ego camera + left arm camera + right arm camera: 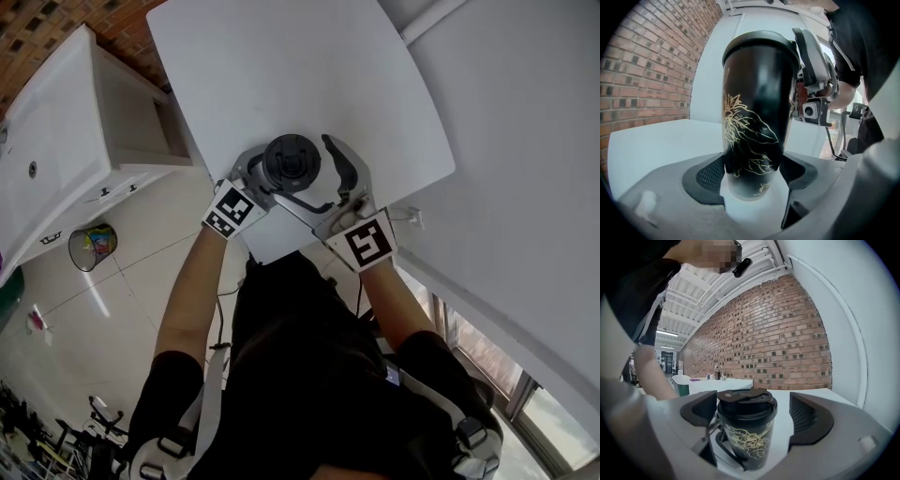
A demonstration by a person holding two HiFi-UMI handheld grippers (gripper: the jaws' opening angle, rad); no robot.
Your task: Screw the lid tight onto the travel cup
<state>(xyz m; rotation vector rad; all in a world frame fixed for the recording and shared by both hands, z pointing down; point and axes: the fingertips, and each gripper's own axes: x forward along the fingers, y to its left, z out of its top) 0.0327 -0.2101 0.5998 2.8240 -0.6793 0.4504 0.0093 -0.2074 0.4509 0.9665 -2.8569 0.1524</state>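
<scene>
A black travel cup point(752, 122) with gold leaf drawings stands upright on the white table point(309, 66), its black lid point(291, 161) on top. My left gripper point(752, 174) is shut on the cup's lower part, a ribbed pad against each side. In the head view the left gripper point(265, 176) comes in from the lower left. My right gripper point(754, 414) stands open around the lid point(746, 401), with a clear gap at the right pad point(808, 417). One right finger point(812, 56) rises beside the lid in the left gripper view.
The cup is near the table's front edge point(281, 246), close to the person's body. A white cabinet point(66, 131) and a wire waste basket point(92, 246) stand on the floor to the left. A brick wall point(778, 338) lies beyond the table; a white wall point(525, 141) runs on the right.
</scene>
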